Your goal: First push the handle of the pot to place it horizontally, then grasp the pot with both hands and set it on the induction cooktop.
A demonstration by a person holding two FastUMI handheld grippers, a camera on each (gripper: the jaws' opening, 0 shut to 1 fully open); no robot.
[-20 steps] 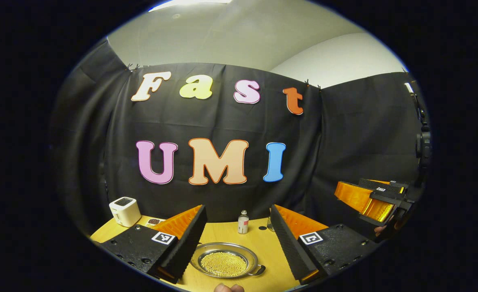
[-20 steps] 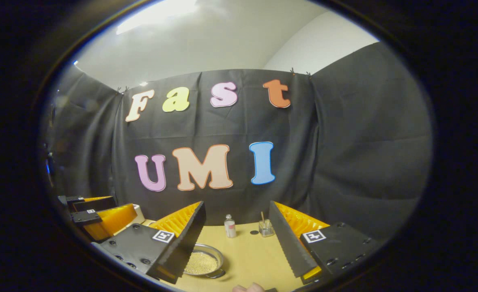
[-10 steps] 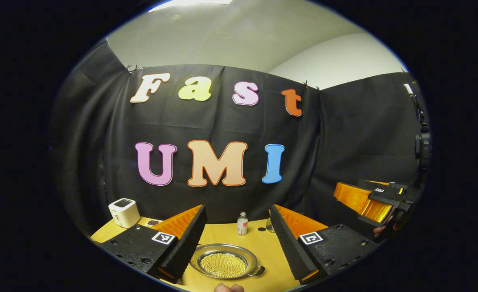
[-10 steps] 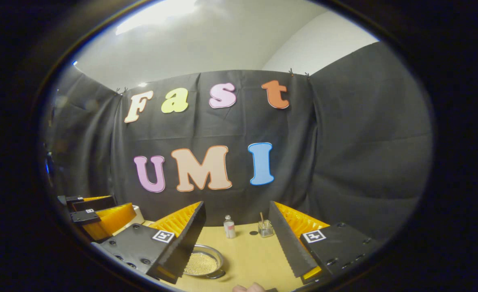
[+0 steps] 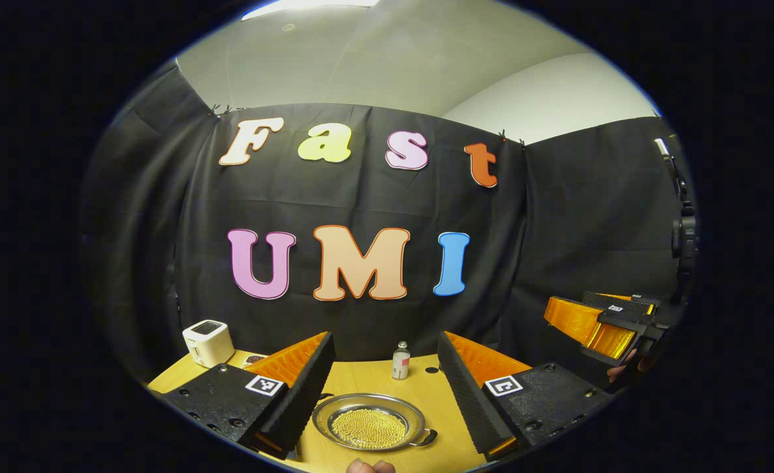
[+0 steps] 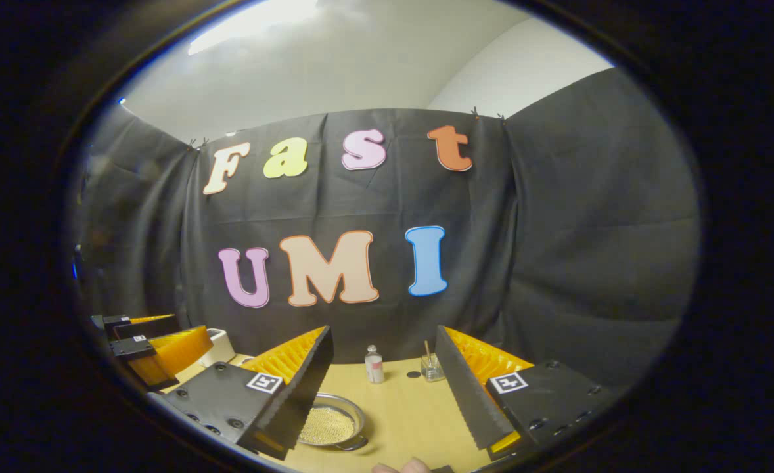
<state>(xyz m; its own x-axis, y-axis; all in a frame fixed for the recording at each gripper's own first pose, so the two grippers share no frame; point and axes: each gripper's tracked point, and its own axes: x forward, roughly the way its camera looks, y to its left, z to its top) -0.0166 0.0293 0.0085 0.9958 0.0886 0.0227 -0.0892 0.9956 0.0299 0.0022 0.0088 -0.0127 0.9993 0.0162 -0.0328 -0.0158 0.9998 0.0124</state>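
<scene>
A: Item one, the step in hand?

B: The handle push is judged not yet begun. The shallow round steel pot [image 5: 368, 426], filled with small golden beads, is seen on the table, ahead of the left gripper [image 5: 386, 384], whose jaws are spread wide with nothing between them. The small loop handle [image 5: 428, 437] is seen at the pot's near right edge. One fingertip is best lowered beside that loop and the pot nudged round slowly, so that no beads are spilled.

A: The other tool?

B: The right gripper [image 6: 385, 378] is likewise held released, empty, above the table and right of the pot [image 6: 330, 426].

A: Item two, the surface?

B: A pale wooden table [image 6: 403, 410] is recorded. Behind the pot, a small clear bottle with a white label [image 5: 401, 360]; right of that bottle, a small glass with a stick in it [image 6: 431, 368]. Far left of the pot, a white boxy appliance [image 5: 208, 342]. No induction cooktop is identified.

A: The room?

B: Black cloth behind the pot; a pale ceiling above.
</scene>
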